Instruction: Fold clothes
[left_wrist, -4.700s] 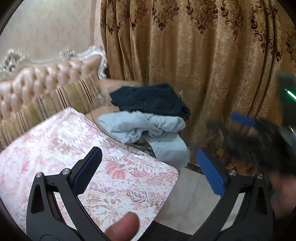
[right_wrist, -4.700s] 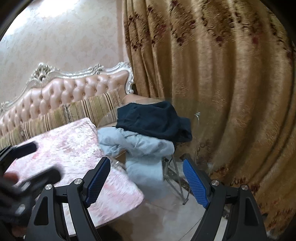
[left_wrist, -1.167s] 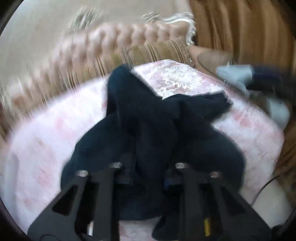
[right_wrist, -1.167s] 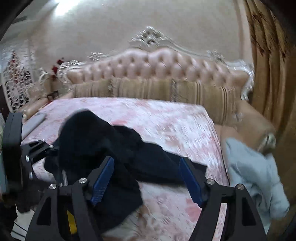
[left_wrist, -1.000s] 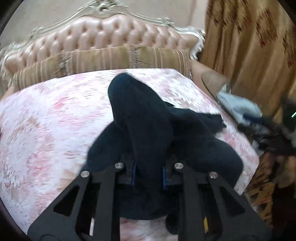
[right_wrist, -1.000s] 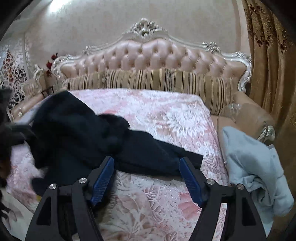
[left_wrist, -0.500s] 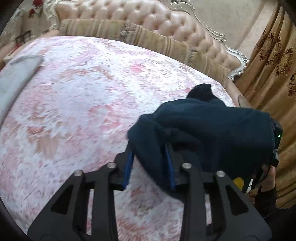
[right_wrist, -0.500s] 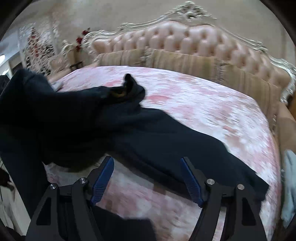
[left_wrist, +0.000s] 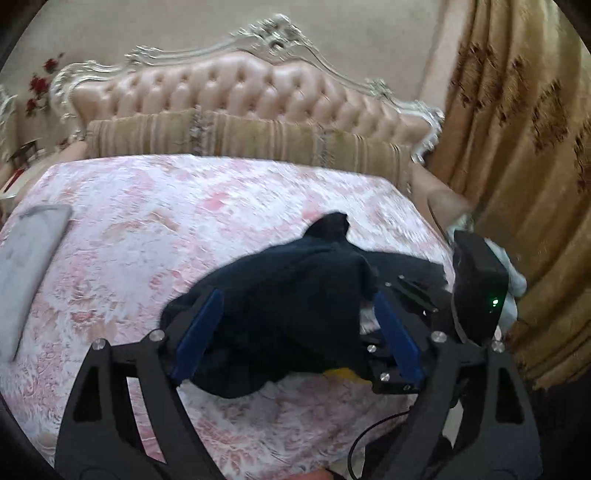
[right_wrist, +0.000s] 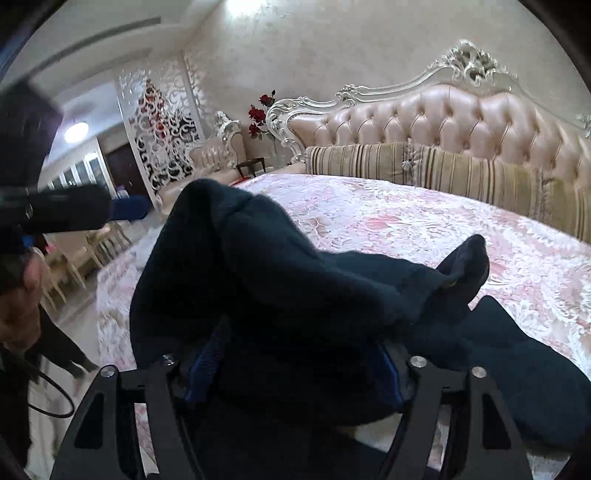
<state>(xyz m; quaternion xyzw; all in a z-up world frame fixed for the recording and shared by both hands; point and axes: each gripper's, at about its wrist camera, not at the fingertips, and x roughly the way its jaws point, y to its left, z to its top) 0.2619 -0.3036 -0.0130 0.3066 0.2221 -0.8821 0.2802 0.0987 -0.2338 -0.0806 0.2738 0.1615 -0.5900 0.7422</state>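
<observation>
The left gripper (left_wrist: 295, 332) stood with its blue-padded fingers (left_wrist: 197, 330) spread wide, the dark navy garment (left_wrist: 291, 314) bunched between them but pinched by neither pad, so far as its own camera showed. In the right wrist view the right gripper (right_wrist: 295, 363) was half buried in the same cloth: folds draped over both blue pads (right_wrist: 207, 363) and filled the gap between them. The pads sat fairly wide apart, yet whether they actually clamped any fabric could not be told.

The navy garment lay heaped at the near edge of the bed, one part lifted into a tall hump in front of the right gripper and another trailing flat across the pink floral bedspread (left_wrist: 166, 229) toward the right. A small peak of cloth (right_wrist: 467, 260) stuck up beyond the hump. In the left wrist view the right gripper's black body, with a green light (left_wrist: 494, 302), sat just beside the garment on the right.

Farther off, a folded grey item (left_wrist: 29, 258) rested flat on the bedspread's left side, well apart from the navy one. A pale blue cloth (left_wrist: 511, 275) showed past the bed's right edge. Behind came striped bolster cushions (left_wrist: 240, 138), the tufted pink headboard (left_wrist: 240, 92), and gold patterned curtains (left_wrist: 517, 129).
</observation>
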